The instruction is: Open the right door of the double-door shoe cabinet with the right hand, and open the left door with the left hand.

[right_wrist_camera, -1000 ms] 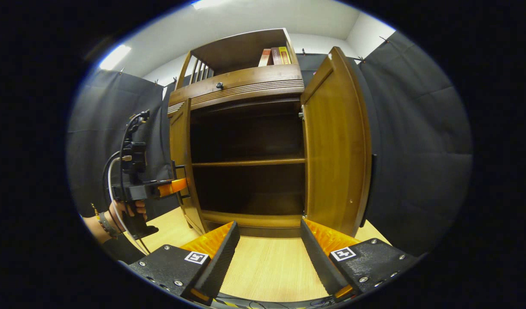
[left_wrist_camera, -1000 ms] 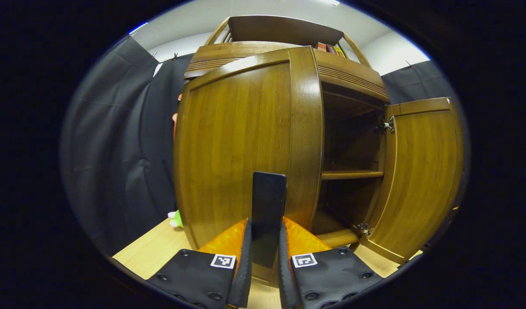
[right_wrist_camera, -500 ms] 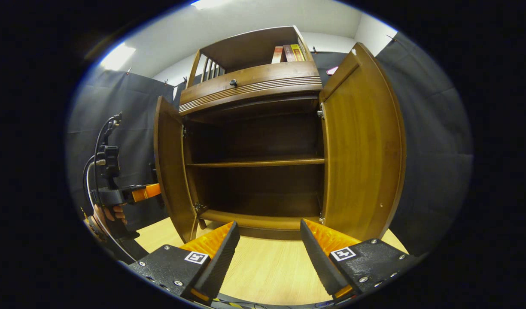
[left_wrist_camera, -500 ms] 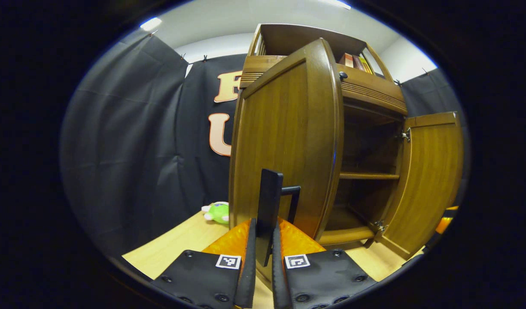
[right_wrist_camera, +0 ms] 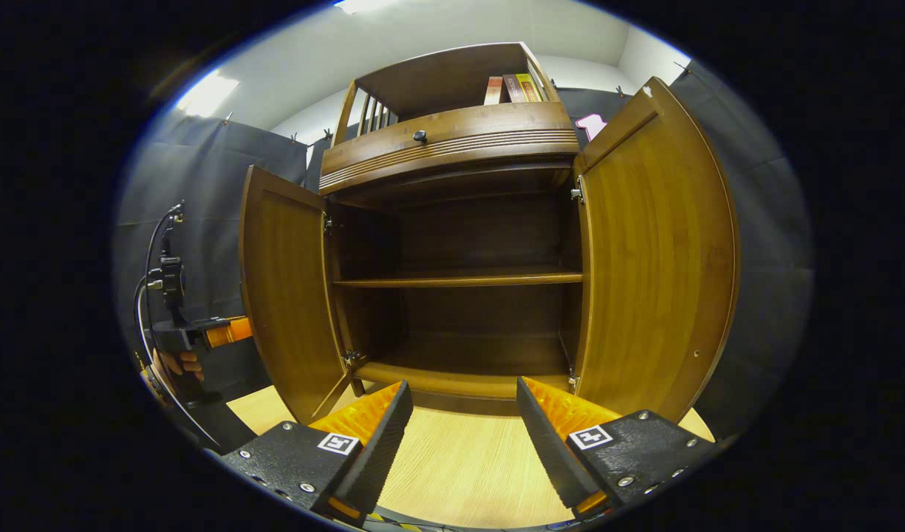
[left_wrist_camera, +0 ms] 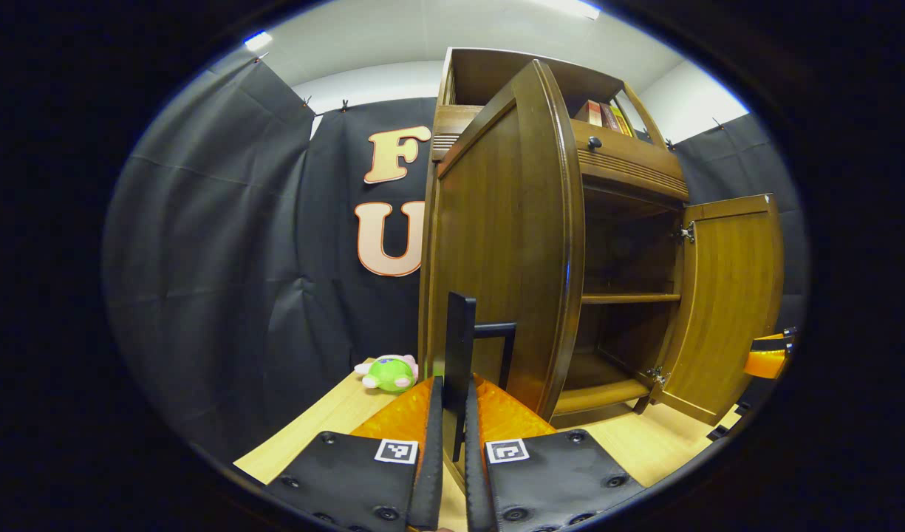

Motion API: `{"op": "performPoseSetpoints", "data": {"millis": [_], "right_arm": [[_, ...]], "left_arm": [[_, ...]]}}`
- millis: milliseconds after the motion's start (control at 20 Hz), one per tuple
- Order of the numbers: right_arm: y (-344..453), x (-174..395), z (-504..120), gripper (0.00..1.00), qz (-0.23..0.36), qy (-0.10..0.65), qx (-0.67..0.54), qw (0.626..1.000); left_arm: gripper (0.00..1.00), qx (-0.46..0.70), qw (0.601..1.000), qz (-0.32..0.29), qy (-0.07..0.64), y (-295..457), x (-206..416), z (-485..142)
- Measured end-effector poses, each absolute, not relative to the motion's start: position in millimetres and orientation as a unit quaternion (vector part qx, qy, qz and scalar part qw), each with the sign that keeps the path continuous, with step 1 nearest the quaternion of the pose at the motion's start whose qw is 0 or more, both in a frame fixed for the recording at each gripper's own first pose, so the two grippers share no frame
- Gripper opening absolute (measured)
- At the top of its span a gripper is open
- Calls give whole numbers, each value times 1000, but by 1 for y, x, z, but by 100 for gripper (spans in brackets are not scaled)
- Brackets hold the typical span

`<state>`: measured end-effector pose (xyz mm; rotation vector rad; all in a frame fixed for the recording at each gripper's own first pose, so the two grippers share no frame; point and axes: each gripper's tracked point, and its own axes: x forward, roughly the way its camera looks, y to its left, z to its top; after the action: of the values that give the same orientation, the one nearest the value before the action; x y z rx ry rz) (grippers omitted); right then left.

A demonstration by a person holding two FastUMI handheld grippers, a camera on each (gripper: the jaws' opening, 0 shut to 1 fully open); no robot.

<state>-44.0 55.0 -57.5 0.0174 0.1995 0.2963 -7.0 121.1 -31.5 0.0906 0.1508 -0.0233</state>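
The left tool (left_wrist_camera: 452, 458) is clamped narrowly on the dark handle (left_wrist_camera: 459, 355) of the left door (left_wrist_camera: 496, 258), at lower centre of the left gripper view. To finish well, let go squarely and back straight off, so the door isn't dragged shut. The right tool (right_wrist_camera: 463, 436) hangs wide apart, gripping nothing, above the tabletop (right_wrist_camera: 452, 473); the right door (right_wrist_camera: 651, 251) stands swung out at right of frame. A green plush toy (left_wrist_camera: 389, 372) lies left of the cabinet, clear of the swing.

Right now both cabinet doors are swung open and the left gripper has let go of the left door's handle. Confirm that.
Not quite: the left gripper is shut on the left door's handle, as the left gripper view shows. Both doors are indeed open.
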Motion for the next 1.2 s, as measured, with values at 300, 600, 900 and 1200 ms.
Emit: {"op": "performPoseSetpoints", "data": {"millis": [300,600,900,1200], "right_arm": [[67,-44,-53,88,140,94,19,985],[68,-48,-57,88,131,103,18,986],[67,-46,-61,99,138,109,21,984],[62,-33,-65,99,154,117,25,981]], "left_arm": [[13,-19,996,-45,75,179,-4,-24],[13,-29,993,-86,81,203,-1,-25],[9,-20,993,-78,86,222,-15,-20],[16,-73,997,-16,6,233,-74,54]]}}
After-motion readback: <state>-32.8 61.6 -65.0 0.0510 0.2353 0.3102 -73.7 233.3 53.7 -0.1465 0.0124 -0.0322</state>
